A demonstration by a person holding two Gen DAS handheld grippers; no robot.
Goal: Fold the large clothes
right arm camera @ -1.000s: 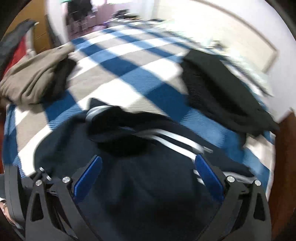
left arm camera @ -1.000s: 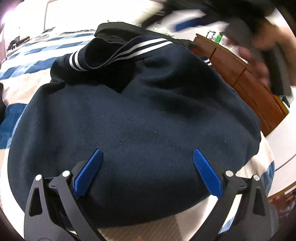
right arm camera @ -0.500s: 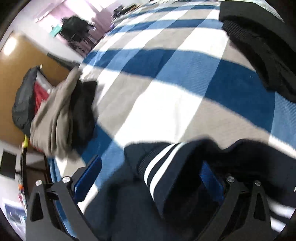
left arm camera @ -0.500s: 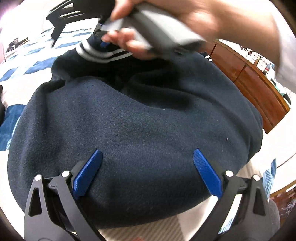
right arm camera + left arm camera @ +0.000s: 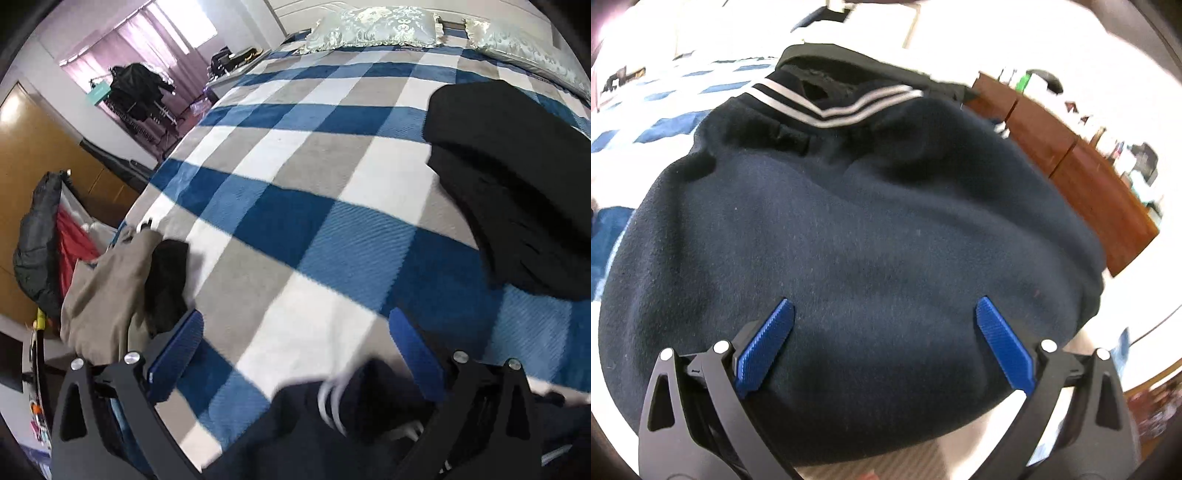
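a home bedroom: checked bedspread (image 5: 295, 206), pillows (image 5: 373, 27), wardrobe (image 5: 33, 147).

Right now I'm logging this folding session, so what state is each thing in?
Navy sweater: bunched in a rounded heap on the bed, striped collar on the far side.
Left gripper: open, over the sweater, gripping nothing.
Right gripper: open, empty, above the sweater's striped edge.
Black garment: lying loose on the checked blanket.
Beige garment: crumpled at the bed's edge.
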